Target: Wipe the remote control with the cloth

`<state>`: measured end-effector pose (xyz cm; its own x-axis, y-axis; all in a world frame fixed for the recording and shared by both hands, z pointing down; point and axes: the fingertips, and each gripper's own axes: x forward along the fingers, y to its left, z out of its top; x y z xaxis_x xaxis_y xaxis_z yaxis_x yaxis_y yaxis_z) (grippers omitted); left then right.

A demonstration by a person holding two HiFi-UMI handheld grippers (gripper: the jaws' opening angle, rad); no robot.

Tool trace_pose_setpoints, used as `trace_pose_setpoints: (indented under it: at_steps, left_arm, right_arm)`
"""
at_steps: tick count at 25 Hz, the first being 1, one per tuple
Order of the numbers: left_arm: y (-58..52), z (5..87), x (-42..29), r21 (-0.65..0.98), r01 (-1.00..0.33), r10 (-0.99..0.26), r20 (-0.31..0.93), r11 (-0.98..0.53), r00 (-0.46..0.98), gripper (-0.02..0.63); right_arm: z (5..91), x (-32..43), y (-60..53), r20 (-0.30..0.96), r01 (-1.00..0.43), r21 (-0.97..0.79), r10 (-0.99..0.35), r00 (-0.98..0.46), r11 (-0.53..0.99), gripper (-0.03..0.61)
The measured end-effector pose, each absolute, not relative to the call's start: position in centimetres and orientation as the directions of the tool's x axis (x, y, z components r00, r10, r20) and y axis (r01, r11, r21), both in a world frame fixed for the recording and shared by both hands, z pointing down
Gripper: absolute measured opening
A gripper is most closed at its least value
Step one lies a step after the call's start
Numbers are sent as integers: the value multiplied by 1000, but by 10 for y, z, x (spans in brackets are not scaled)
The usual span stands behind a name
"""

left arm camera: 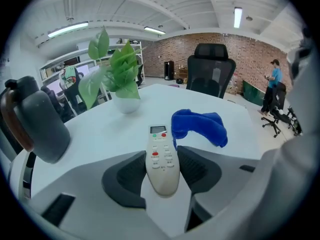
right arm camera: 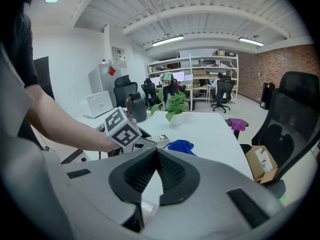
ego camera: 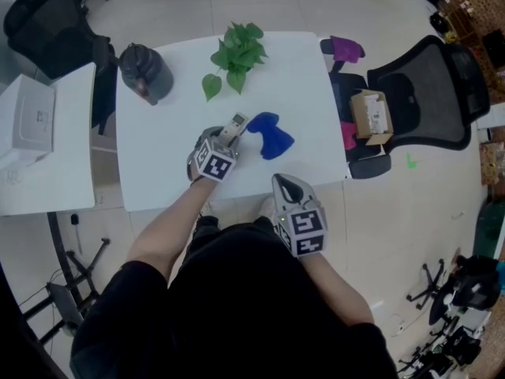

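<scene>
**Left gripper view: remote control [left arm camera: 159, 136] getting pinched, cloth [left arm camera: 200, 126] waiting just past it**

Closest in, the right gripper [right arm camera: 156, 151] is hovering by the front edge of the white table [left arm camera: 100, 134], its jaws pressed together on nothing. Further out, the left gripper [left arm camera: 161, 155] is squeezing the remote's near end, a pad touching each long side. The blue cloth is lying crumpled just beside the remote's screen end, to the right. A potted plant [left arm camera: 117, 69] is sitting farther back.

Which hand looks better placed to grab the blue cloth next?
Right. The left gripper grips the remote control; the right gripper is empty, shut, and the cloth lies on its side.
</scene>
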<state>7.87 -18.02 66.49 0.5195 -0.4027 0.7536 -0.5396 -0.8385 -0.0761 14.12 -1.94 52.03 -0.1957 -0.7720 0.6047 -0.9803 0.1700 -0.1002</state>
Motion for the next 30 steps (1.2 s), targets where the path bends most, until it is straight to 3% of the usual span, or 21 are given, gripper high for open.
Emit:
trace_pose_setpoints:
  at_steps: [16, 29, 30]
  left_arm:
    - [-130, 530, 18, -127, -561, -527, 558, -818, 641, 201]
    - [-120, 479, 1, -198, -568, -583, 484, -799, 653, 201]
    - [-119, 476, 0, -205, -566, -585, 480, -799, 653, 201]
  right_arm:
    - [519, 127, -54, 565, -969, -101, -789, -243, 226, 9]
    - [524, 133, -80, 571, -970, -63, -789, -228, 235, 11]
    - [529, 140, -85, 582, -972, -51, -784, -216, 230, 32]
